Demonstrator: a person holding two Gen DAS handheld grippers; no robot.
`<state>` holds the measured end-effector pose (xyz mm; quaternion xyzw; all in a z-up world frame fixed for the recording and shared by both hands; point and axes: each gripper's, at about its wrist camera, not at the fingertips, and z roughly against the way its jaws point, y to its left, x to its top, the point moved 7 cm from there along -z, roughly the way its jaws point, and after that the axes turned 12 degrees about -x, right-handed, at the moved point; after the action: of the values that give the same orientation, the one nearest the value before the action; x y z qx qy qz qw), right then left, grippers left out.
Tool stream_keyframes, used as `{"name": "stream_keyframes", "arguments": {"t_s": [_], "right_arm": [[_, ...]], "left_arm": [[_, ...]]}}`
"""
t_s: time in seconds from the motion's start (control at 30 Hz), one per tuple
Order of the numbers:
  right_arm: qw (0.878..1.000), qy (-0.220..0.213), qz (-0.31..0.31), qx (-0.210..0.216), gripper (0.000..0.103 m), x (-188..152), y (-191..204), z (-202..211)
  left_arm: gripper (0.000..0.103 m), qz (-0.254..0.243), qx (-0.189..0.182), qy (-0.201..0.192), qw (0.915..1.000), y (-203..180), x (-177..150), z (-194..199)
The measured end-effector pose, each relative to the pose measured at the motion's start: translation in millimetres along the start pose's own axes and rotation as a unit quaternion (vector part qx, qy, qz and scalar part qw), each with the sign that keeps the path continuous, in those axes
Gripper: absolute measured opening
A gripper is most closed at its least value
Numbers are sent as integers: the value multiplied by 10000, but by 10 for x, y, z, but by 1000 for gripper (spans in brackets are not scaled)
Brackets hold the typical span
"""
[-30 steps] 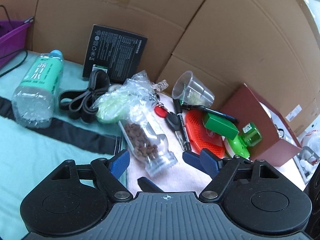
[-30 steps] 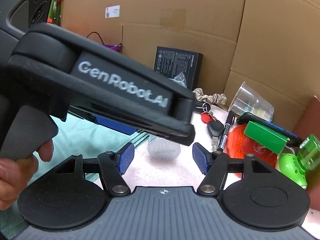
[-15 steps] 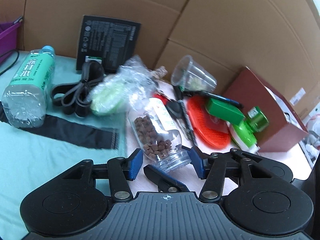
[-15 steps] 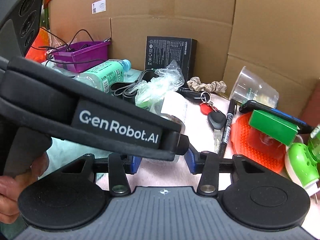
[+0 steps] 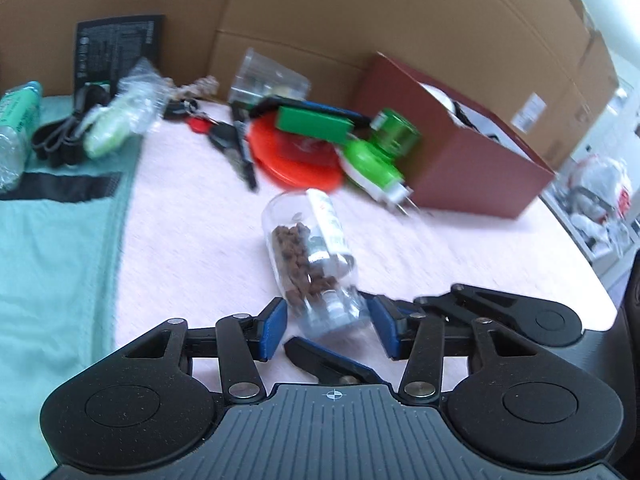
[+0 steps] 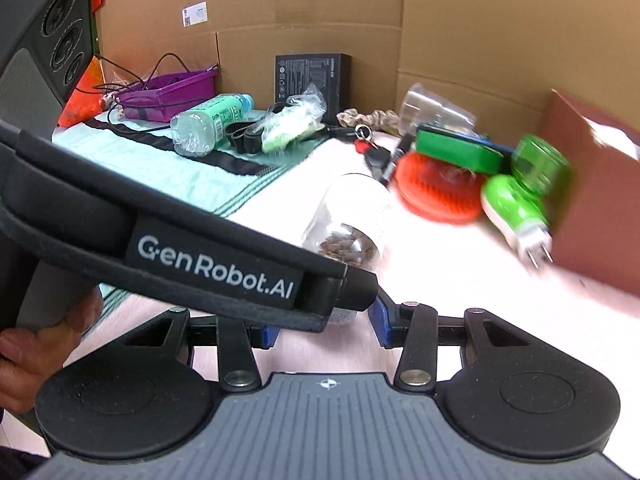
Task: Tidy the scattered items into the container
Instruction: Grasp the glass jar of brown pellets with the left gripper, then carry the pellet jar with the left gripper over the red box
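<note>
The left claw [image 5: 327, 326] grips the capped end of a clear jar [image 5: 310, 258] of brown pellets, its blue pads pressed to either side. The jar slants away from the claw over the pink cloth on the desk [image 5: 188, 240]; the views do not show whether its far end touches the cloth. The right claw [image 6: 324, 322] sits just behind the same jar [image 6: 352, 216]. Its pads stand a moderate way apart, and the left claw's black body covers the gap, so I cannot tell whether they touch the jar. Ahead and to the right of the left claw stands an open dark red box [image 5: 460, 148]. Just left of it lie a green plug-in device [image 5: 376, 160], a red round brush [image 5: 296, 156], and a green box [image 5: 316, 122].
</note>
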<state>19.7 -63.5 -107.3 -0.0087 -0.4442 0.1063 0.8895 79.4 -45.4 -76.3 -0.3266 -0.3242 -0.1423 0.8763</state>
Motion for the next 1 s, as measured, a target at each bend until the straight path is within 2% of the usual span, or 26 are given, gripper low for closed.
{"name": "stream_keyframes", "arguments": {"t_s": [0.07, 0.1, 0.13, 0.27, 0.4, 0.47, 0.53, 0.6, 0.67, 0.73, 0.8, 0.83, 1.0], "right_arm": [[9999, -90, -79, -43, 58, -13, -17, 49], [9998, -148, -85, -84, 66, -14, -15, 71], [9997, -212, -94, -121, 70, 4, -7, 77], [9993, -311, -140, -167, 73, 80, 36, 37], [9991, -252, -237, -265, 76, 140, 58, -46], [9987, -210, -307, -358, 76, 166, 57, -100], [9982, -151, -368, -444, 76, 172, 47, -155], [9979, -75, -438, -471, 74, 159, 35, -191], [9975, -37, -544, -449, 71, 150, 8, -200], [9971, 4, -630, -421, 66, 149, -26, -212], [9968, 50, -669, -441, 65, 145, -48, -239], [9967, 55, -672, -462, 61, 143, -52, -246], [9966, 38, -676, -472, 57, 140, -72, -232]], "left_arm": [[73, -79, 141, -41, 9999, -23, 14, 10], [75, -86, 226, -79, 9997, -8, 40, 21], [77, -70, 287, -123, 9995, 20, 80, 35], [77, -151, 361, -180, 9991, 96, 236, 53], [77, -288, 360, -17, 9989, 160, 317, -65], [72, -215, 173, 86, 9996, 180, 328, -121], [63, -186, 63, 152, 9997, 181, 333, -167], [66, -204, 39, 167, 9996, 175, 326, -186], [73, -183, 23, 166, 9997, 185, 330, -194], [75, -126, -5, 171, 9998, 199, 335, -205], [67, -120, -45, 188, 9997, 195, 331, -215], [59, -150, -28, 188, 9997, 186, 329, -215], [58, -234, 94, 181, 9995, 118, 335, -203]]}}
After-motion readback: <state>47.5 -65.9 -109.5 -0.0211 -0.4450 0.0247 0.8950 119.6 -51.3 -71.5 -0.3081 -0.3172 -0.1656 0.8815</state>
